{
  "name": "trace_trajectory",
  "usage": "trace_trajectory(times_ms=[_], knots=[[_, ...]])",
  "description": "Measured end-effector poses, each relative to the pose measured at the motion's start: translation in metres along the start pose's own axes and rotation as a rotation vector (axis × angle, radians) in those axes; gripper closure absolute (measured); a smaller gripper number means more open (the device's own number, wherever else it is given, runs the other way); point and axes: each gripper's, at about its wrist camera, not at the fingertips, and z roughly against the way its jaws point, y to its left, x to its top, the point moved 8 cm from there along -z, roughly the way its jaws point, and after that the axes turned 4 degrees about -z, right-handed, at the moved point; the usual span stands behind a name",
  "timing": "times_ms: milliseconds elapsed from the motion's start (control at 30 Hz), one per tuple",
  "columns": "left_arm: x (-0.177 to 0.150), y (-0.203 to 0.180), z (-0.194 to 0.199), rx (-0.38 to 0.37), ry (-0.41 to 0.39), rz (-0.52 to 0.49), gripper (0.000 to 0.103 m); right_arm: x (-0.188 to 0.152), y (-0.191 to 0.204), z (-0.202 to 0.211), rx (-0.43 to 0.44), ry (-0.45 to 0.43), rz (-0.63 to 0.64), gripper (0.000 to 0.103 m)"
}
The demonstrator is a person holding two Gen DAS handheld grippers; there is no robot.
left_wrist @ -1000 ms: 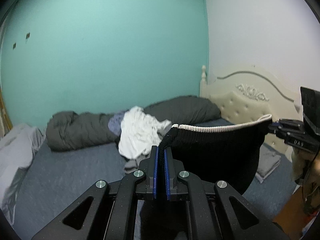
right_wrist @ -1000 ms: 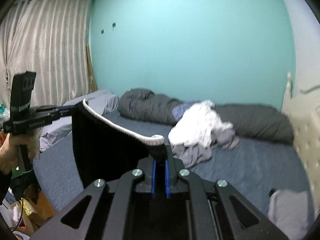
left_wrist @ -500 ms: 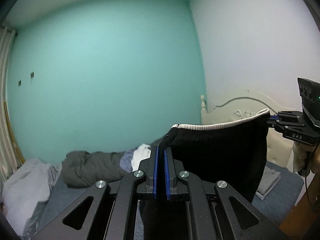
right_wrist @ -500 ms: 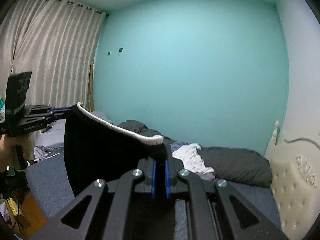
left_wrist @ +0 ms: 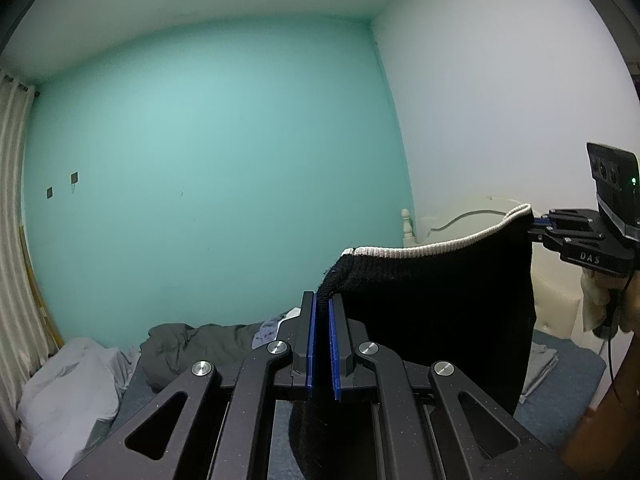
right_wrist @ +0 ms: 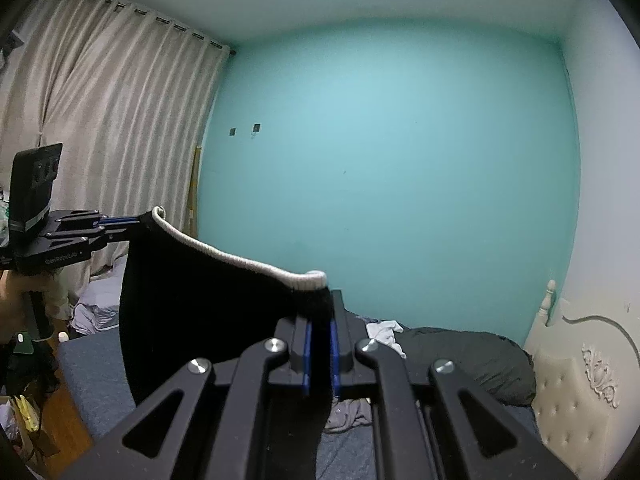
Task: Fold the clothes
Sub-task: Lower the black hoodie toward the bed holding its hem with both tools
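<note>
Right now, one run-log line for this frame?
phase: lift and spread | left gripper: shut on black knit garment | right gripper: shut on same white-trimmed edge | garment hangs taut between them above bed

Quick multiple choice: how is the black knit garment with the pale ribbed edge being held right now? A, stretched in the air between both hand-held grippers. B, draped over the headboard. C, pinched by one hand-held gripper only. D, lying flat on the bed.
A: the black knit garment hangs in the air, one corner clamped in the left hand-held gripper and the other in the right hand-held gripper.
</note>
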Motion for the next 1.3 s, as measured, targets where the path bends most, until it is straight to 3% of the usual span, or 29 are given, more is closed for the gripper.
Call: trace_trajectory(times_ms=[200, 367, 500, 700, 867, 1067, 1300], knots=[[-0.008, -0.01, -0.002, -0.012, 0.035, -0.017, 0.097, 0.0, 0.001, 0.008, 0.015, 0.027, 0.021, 0.096], [-0.045, -0.017, -0.042, -0.032, 0.122, -0.008, 0.097, -0.027, -0.008, -0.014, 0.023, 0.085, -0.012, 0.096], [-0.096, -0.018, -0.089, -0.049, 0.216, 0.017, 0.097, -0.07, -0.019, -0.046, 0.027, 0.164, -0.049, 0.096], [-0.192, -0.02, -0.174, -0.068, 0.369, 0.076, 0.097, -0.163, -0.036, -0.118, 0.017, 0.319, -0.098, 0.096], [-0.251, -0.017, -0.223, -0.073, 0.446, 0.112, 0.097, -0.231, -0.047, -0.174, 0.013, 0.434, -0.129, 0.096], [-0.279, -0.012, -0.274, -0.077, 0.491, 0.159, 0.097, -0.284, -0.066, -0.22, 0.001, 0.5, -0.153, 0.096], [-0.318, 0.0, -0.344, -0.081, 0.542, 0.189, 0.097, -0.317, -0.094, -0.275, -0.016, 0.541, -0.193, 0.096]])
